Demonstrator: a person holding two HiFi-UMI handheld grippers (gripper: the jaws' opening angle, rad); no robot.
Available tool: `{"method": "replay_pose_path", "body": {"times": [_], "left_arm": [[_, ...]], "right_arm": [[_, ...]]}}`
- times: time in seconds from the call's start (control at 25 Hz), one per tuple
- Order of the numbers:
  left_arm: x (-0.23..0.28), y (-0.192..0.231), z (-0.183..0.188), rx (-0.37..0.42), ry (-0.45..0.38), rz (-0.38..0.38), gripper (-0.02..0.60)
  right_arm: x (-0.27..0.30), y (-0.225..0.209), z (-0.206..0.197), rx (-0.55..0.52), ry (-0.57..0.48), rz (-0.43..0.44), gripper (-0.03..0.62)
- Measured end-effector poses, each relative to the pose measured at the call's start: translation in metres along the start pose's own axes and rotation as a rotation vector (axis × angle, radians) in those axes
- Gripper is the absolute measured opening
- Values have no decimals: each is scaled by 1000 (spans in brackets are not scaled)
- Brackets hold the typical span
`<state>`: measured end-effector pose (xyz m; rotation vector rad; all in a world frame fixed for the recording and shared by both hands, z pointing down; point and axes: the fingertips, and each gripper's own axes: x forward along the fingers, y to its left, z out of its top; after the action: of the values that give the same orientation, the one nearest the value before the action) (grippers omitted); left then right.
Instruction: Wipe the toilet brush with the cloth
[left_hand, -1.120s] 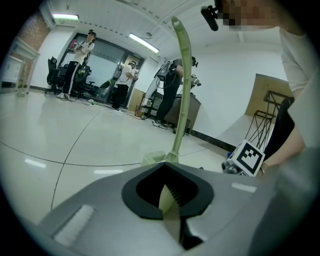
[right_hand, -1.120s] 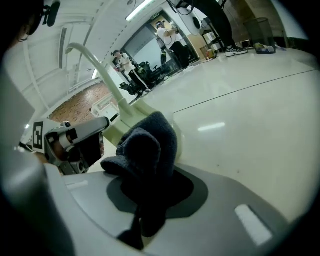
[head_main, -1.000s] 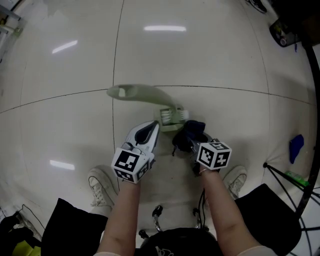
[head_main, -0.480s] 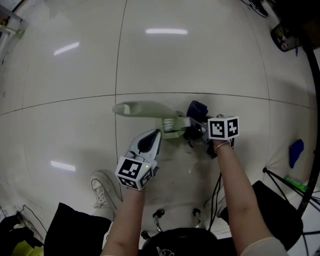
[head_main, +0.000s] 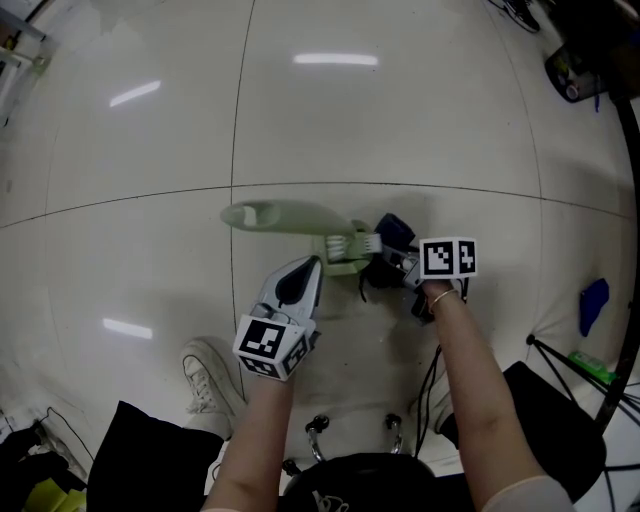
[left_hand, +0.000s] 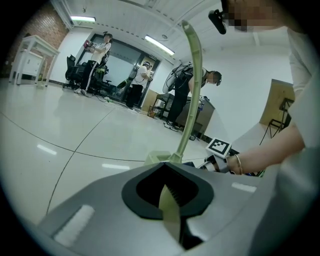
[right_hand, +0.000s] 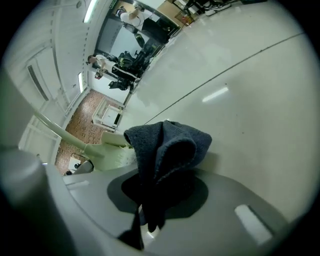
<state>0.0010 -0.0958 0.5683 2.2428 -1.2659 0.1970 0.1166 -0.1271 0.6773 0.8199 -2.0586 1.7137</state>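
Where the toilet brush (head_main: 340, 245) sits: just in front of the person, between the two grippers and low over the pale tiled floor (head_main: 400, 120); whether it touches the floor cannot be told.
Handle (head_main: 280, 215): pale green and curved, running out to the left in the head view and rising tall in the left gripper view (left_hand: 192, 75).
Bristles (head_main: 366, 243): short and white, on the side facing the right gripper.
Left gripper (head_main: 308, 268): clenched on a thin pale green part of the brush near its head, which steadies the tool; the green strip shows pinched between its jaws in its own view (left_hand: 170, 200).
Right gripper (head_main: 398, 258): clamped on a bunched dark blue cloth (head_main: 396, 230), whose folds stand up out of the jaws (right_hand: 155, 200).
Cloth position (right_hand: 167, 150): right against the bristle end of the brush (right_hand: 107, 152), apparently touching it.
Stage, as judged: the wipe is in hand at the head of the brush.
Done: both tools are grasped and brought together.
Left: probably further passes over the head; nothing shows the cloth at the handle, and how clean the brush is cannot be judged.
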Motion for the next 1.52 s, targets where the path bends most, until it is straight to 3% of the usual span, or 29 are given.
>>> {"method": "replay_pose_path", "body": {"times": [0.16,0.28,0.4,0.52,0.68,0.92,1.08,1.28,1.52], "left_arm": [[0,1,-1,-14,-3,2,6],[1,0,-1,-12,3,4,6],[1,0,0,6,13,6,6],[2,-1,3,15,11,6,6],[4,-3,6,1,3,2,6],[11,-22,2,16,11,0,6],[11,-24,2,10,7,-5,6],[13,-19,6,-1,5,1,6],[13,-16,7,20,-4,6,6]], "right_arm": [[-5,1,-21,76,2,38,69],[-16,-2,-36,65,27,25,69],[-32,-2,-13,-57,-14,-54,70],[-42,20,39,-232,-74,-80,71],[-35,88,100,-443,-151,17,71],[-1,169,121,-614,-160,222,71],[35,193,106,-647,-18,363,71],[70,170,82,-617,180,370,71],[73,143,89,-465,166,391,69]]}}
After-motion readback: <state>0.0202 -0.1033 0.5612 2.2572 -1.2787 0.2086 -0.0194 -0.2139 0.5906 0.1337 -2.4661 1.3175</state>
